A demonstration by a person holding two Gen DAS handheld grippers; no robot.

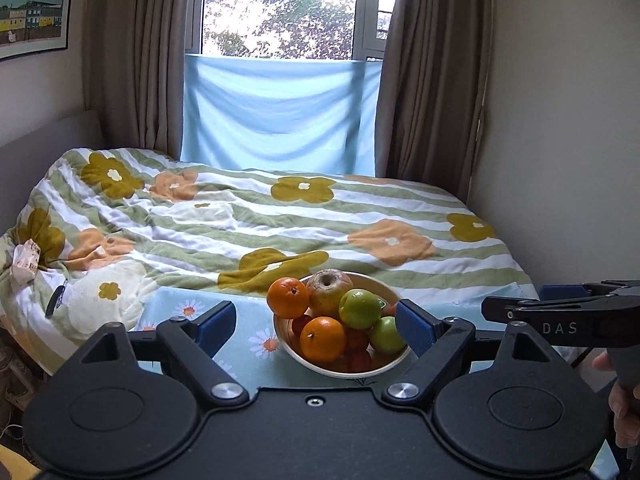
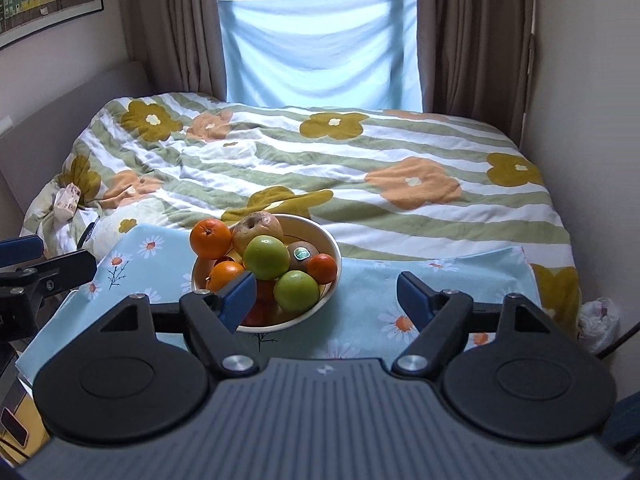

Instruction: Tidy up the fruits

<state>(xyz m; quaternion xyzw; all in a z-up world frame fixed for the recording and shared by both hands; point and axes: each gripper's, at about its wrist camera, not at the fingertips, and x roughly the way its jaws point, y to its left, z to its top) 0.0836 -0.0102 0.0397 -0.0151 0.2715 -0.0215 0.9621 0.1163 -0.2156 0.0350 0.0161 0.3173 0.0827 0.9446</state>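
1. A cream bowl (image 2: 331,249), heaped with oranges (image 2: 211,238), green apples (image 2: 267,257), a kiwi (image 2: 303,254), is seen near, on the daisy cloth (image 2: 368,280).
2. The left gripper (image 1: 316,322) and the right gripper (image 2: 326,294) are held wide, empty.

Small red fruits (image 1: 358,354) lie half-hidden beneath the oranges and apples in the bowl (image 1: 384,364).

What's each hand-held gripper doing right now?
Left hand-held gripper: open, holding nothing.
Right hand-held gripper: open, holding nothing.
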